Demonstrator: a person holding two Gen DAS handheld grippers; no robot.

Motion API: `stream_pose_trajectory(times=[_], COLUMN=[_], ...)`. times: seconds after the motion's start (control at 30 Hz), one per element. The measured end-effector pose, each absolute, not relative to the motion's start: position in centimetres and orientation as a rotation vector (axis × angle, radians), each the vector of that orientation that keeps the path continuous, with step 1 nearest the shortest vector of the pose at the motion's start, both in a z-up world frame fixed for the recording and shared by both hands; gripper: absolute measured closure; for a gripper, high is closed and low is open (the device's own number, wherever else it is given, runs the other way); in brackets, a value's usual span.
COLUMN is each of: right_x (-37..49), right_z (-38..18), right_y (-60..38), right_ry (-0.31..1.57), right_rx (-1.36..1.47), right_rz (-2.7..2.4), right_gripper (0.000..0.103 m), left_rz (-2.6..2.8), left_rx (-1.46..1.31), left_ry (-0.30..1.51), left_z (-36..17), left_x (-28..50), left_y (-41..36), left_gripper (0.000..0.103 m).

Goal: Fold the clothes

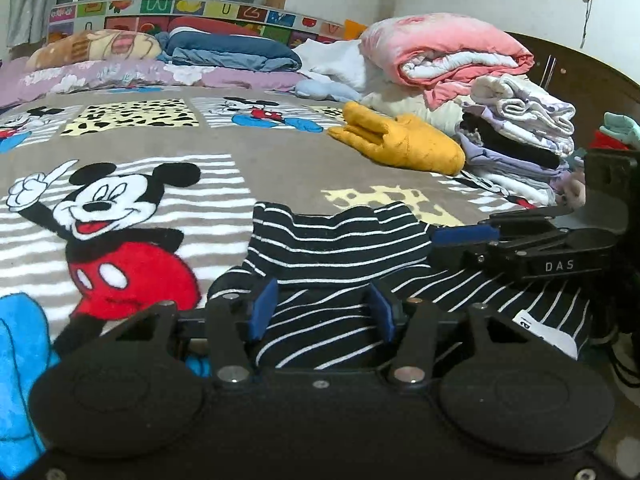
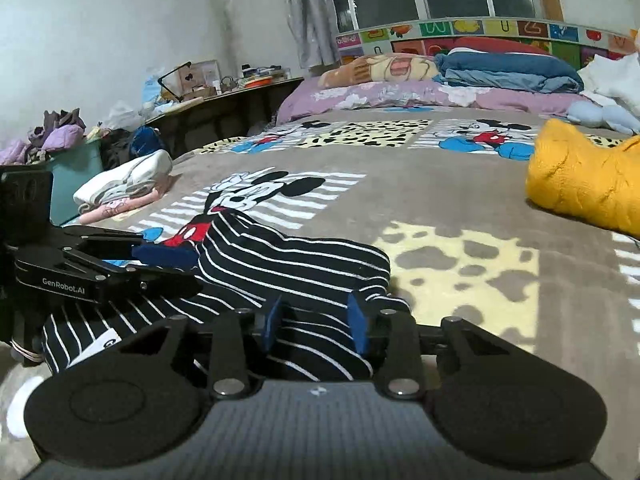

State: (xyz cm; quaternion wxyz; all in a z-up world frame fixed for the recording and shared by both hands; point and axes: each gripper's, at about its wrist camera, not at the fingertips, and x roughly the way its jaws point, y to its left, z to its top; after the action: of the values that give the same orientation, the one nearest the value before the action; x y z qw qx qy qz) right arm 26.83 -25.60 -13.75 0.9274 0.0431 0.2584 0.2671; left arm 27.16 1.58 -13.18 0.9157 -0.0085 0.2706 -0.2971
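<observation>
On the bed [image 1: 224, 148], the cartoon-mouse blanket lay bare to the front and left, with a folded stack [image 1: 516, 152] and a yellow plush [image 1: 404, 144] crowding the right. The striped garment [image 1: 340, 240] lay bunched at the near edge, directly under and ahead of both tongs, its long axis running roughly side to side between them. The left tongs [image 1: 320, 308] and the right tongs [image 2: 314, 326] both stood spread, each straddling striped cloth, equally close, pinching nothing.
</observation>
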Motion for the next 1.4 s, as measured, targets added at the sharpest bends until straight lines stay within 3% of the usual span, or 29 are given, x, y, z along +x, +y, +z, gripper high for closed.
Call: stream_pose_trajectory(times=[0.27, 0.5, 1.0, 1.1, 1.23, 1.4], right_x=[23.1, 16.5, 14.5, 13.7, 11.9, 12.6], right_z=[-12.1, -9.2, -13.2, -11.9, -12.4, -14.5], right_y=[-25.8, -25.7, -24.2, -24.9, -26.8, -29.6], right_ry=[0.433, 0.312, 0.508, 0.498, 0.519, 0.577], right_rx=[0.044, -0.018, 0.084, 0.191, 0.341, 0.695], right_rz=[0.511, 0.48, 0.431, 0.401, 0.355, 0.359], right_gripper=[0.064, 0.064, 0.06, 0.059, 0.055, 0.037], left_rz=[-0.538, -0.528, -0.437, -0.405, -0.404, -0.432], left_rx=[-0.008, 0.069, 0.02, -0.091, -0.251, -0.365], left_ry=[0.431, 0.46, 0.469, 0.477, 0.541, 0.629], left_z=[-11.5, -12.3, -12.5, -11.9, -11.9, -12.8], left_x=[23.5, 18.8, 14.2, 13.1, 13.4, 14.3], left_y=[1.7, 0.0, -0.4, 1.0, 2.6, 3.1], left_gripper=[0.052, 0.051, 0.049, 0.049, 0.038, 0.035])
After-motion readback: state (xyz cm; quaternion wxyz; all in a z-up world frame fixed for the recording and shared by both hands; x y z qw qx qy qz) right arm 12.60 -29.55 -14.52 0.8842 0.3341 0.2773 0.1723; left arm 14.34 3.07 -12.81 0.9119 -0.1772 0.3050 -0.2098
